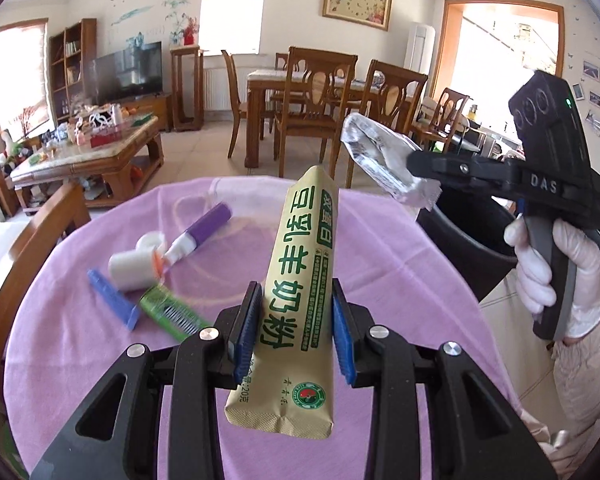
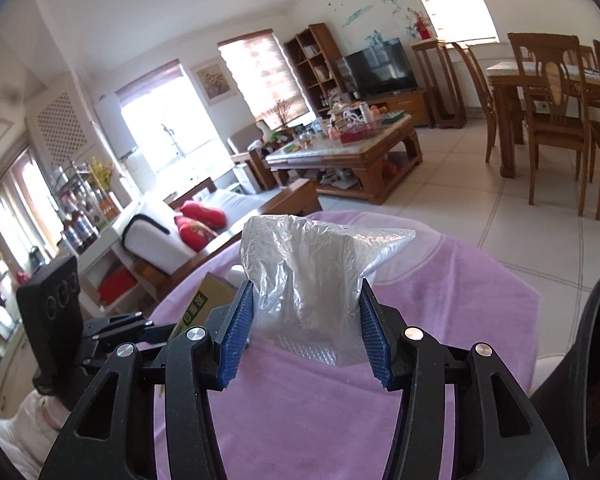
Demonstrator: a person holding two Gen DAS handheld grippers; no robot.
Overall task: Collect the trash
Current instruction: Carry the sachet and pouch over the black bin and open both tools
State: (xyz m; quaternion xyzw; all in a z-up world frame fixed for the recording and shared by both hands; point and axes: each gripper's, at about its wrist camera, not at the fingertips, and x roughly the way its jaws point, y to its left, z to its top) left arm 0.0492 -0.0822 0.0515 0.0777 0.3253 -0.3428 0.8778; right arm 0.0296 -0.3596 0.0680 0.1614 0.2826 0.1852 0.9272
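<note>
Silver foil wrapper is clenched in my right gripper and the beige milk-powder sachet in my left gripper, so I judge both must next go over the black bin beside my right gripper and be released.

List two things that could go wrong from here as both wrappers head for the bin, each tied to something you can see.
The right gripper pinches the crumpled silver wrapper only at its lower end; the loose top may catch on the black bin's rim.

The left gripper grips the long beige sachet mid-length; it could pivot or slip out.
</note>
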